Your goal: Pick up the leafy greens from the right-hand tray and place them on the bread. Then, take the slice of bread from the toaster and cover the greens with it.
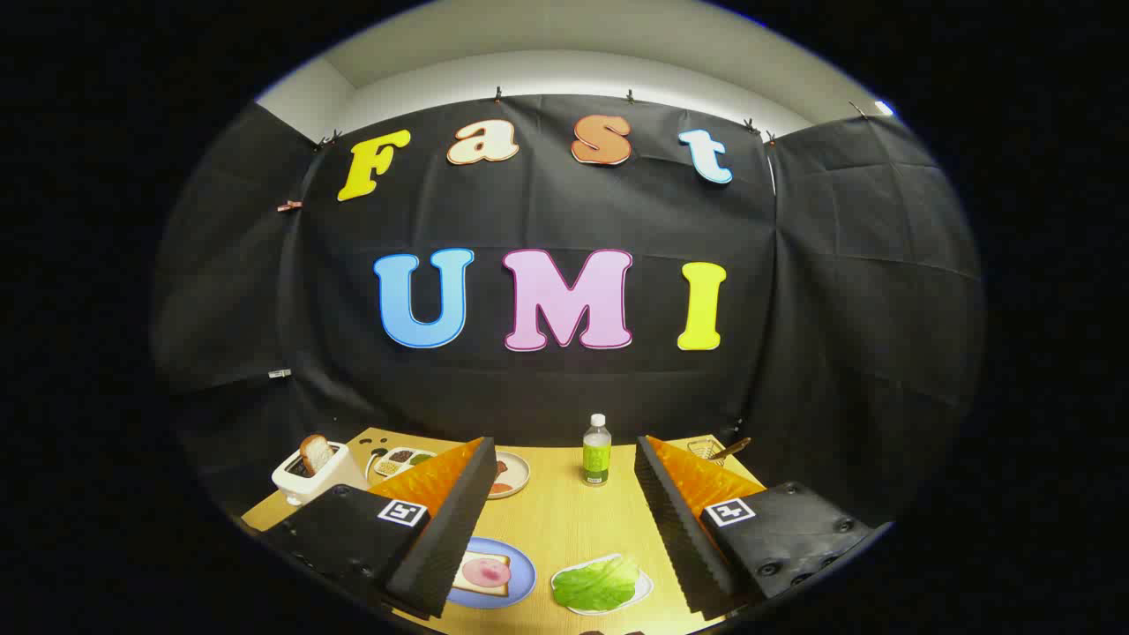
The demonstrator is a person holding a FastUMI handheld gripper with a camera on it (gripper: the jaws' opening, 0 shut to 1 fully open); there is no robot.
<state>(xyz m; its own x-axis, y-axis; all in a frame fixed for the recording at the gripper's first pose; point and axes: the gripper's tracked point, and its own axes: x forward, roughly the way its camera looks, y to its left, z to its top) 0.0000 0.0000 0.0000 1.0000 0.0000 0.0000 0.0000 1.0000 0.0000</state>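
My gripper (564,459) hovers above the wooden table (560,520), open, with nothing between its fingers. Below and between the fingers lie the leafy greens (596,583) on a white tray (646,586). To their left, a blue plate (520,573) holds a slice of bread (485,573) topped with a pink slice of meat, partly hidden by the left finger. A white toaster (309,476) stands at the far left of the table with a slice of bread (315,452) sticking up out of its slot.
A bottle with a green label (597,451) stands upright at the back middle of the table. A small plate (512,474) with red slices lies left of it, a tray of condiments (401,460) beside the toaster. A wire basket (706,450) sits at the back right.
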